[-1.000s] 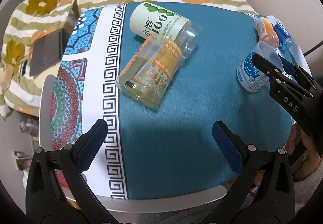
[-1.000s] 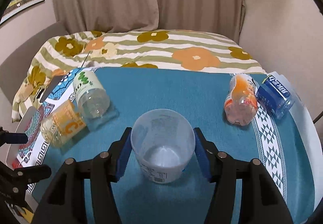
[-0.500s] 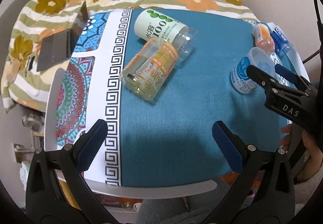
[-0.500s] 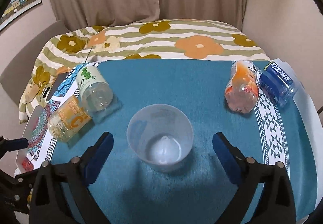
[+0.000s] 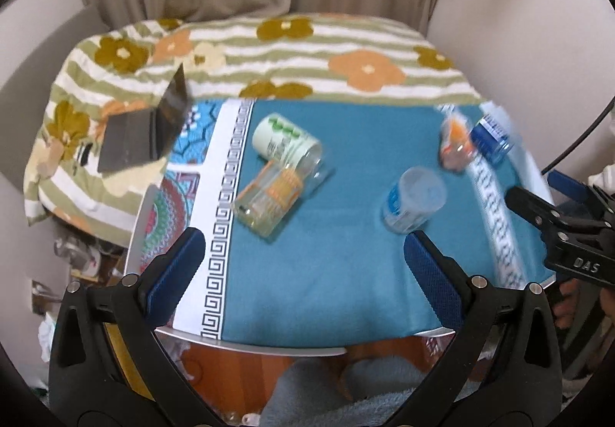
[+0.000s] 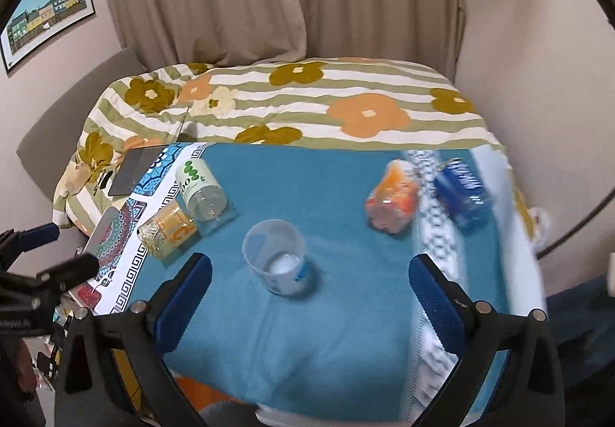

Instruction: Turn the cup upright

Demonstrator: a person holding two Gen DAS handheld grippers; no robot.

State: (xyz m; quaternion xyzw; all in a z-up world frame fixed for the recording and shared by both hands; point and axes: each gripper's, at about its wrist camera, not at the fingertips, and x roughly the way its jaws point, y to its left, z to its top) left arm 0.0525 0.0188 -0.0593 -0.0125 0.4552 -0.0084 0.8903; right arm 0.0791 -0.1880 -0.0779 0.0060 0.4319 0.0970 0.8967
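Note:
The clear plastic cup (image 6: 276, 259) with a blue and white label stands upright, mouth up, on the teal cloth of the round table (image 6: 346, 331). It also shows in the left wrist view (image 5: 413, 200). My right gripper (image 6: 309, 288) is open and empty, pulled back near the table's front edge, with the cup ahead of it and apart from both fingers. My left gripper (image 5: 303, 261) is open and empty, held near the front edge at the table's left side. The right gripper's body shows in the left wrist view (image 5: 569, 234).
Two clear bottles, one green-labelled (image 6: 200, 186) and one orange-labelled (image 6: 169, 231), lie on their sides at the left. An orange packet (image 6: 392, 200) and a blue packet (image 6: 463, 194) lie at the right. A flowered blanket (image 6: 292, 104) lies behind. A dark laptop (image 5: 146, 134) rests at the left.
My right gripper opened, let go of the upright cup and drew back and up. My left gripper also pulled back and tilted up, so more of the room shows.

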